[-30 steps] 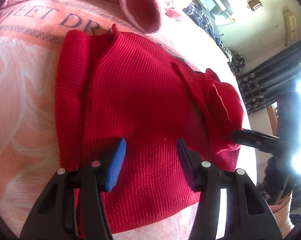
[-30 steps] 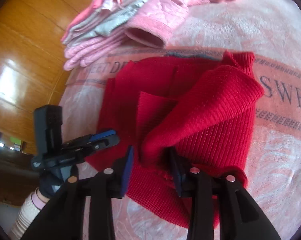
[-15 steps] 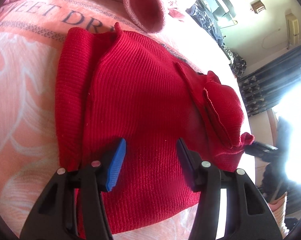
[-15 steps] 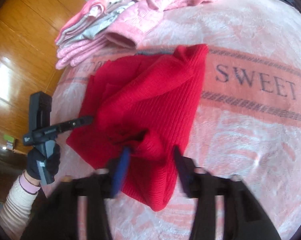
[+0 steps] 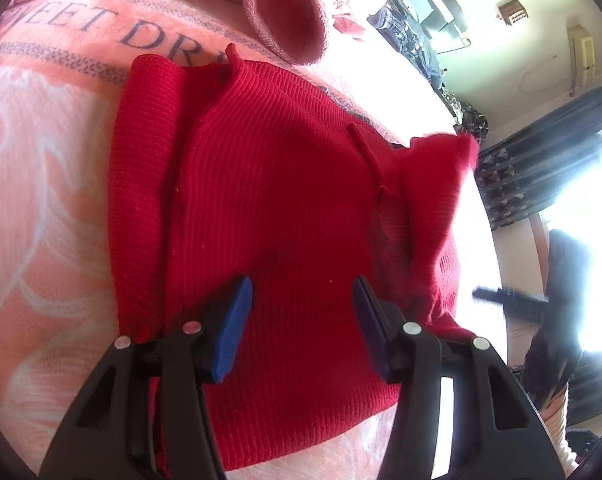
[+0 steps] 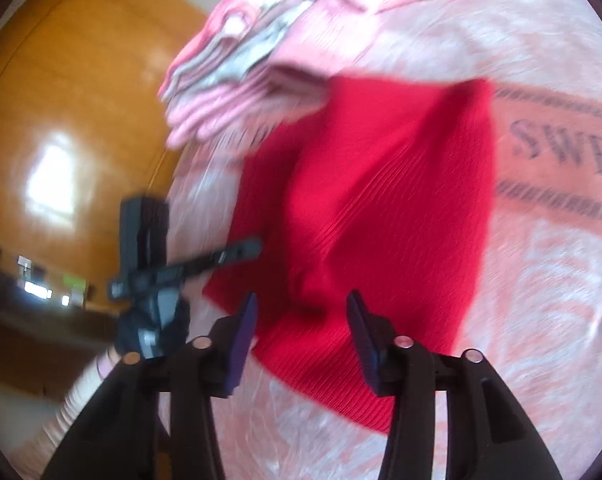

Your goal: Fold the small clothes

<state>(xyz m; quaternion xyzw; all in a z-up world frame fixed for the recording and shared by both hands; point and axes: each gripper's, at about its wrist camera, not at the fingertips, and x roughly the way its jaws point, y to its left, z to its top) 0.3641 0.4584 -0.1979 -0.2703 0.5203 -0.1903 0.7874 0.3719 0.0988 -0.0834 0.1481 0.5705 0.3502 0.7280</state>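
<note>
- The left claw [image 5: 303, 320] hovers over a red ribbed sweater [image 5: 269, 208], jaws spread apart with nothing between them.
- The sweater lies on a pink blanket [image 5: 41, 184] printed with dark lettering.
- A pink knitted cuff [image 5: 289, 20] gapes just beyond the sweater's far edge.
- The right claw [image 5: 497, 294] shows blurred at the sweater's right side.

both tools are black plastic with blue finger pads [image 5: 233, 330], silver screws, and triangular cut-outs.
</note>
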